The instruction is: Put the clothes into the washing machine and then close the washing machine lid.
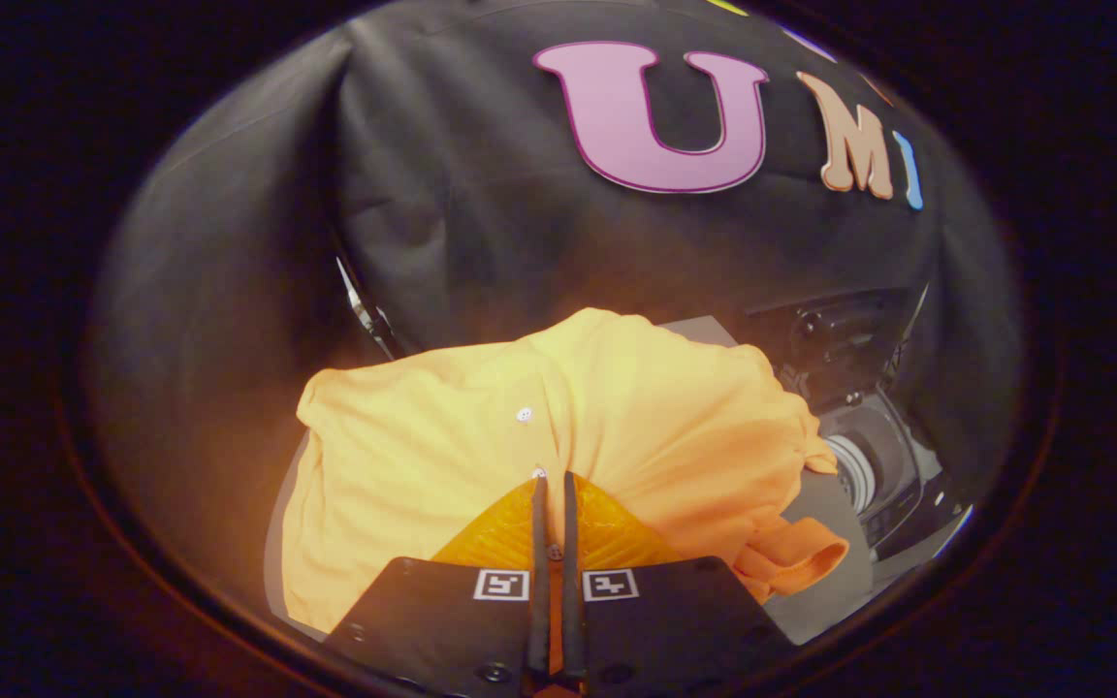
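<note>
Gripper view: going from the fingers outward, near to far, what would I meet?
Gripper, fingers closed on a fold of the orange shirt → the shirt's heaped body → grey surface behind it → black cloth wall.

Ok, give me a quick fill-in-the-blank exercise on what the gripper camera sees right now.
1. The garment is ____ in colour.
2. The gripper has its jaws ____ on a fold of the garment.
3. Small white ____ sit on the cloth just ahead of the jaws.

Missing words: orange; shut; buttons

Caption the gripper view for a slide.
Tongs shut on the orange shirt, bunched fabric pinched at their tips, washing machine beyond.
</note>
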Motion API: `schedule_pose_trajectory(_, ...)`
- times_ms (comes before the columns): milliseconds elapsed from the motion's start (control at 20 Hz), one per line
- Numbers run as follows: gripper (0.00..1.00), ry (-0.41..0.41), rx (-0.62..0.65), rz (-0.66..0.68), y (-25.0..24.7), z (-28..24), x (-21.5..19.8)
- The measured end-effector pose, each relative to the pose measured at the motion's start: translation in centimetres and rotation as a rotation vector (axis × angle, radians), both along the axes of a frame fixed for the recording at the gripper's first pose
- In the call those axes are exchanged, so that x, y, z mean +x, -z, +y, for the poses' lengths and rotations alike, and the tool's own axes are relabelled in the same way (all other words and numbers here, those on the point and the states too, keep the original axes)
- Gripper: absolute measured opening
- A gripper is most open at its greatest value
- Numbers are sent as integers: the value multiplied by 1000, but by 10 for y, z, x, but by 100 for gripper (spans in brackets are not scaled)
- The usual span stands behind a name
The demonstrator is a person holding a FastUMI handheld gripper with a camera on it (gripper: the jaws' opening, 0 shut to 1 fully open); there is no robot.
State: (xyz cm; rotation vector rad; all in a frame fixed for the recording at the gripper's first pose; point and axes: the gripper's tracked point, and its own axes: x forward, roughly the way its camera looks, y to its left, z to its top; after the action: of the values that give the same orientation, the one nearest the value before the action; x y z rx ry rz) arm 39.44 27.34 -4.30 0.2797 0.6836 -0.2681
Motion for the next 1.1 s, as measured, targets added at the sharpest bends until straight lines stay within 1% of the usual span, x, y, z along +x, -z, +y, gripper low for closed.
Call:
schedule_pose_trajectory(50,1,-12,-11,-8,0,-2,-2)
schedule_pose_trajectory(250,1,-81,-123,-25,-7,-7,-14)
schedule_pose_trajectory(350,1,-79,-161,-55,-12,-9,-25)
schedule_pose_trajectory(600,0,-111,-196,-69,-24,-14,-52)
schedule_pose_trajectory(900,0,-223,-240,-121,-62,-22,-82)
schedule_pose_trajectory(1100,0,-218,-269,-186,-95,-44,-104)
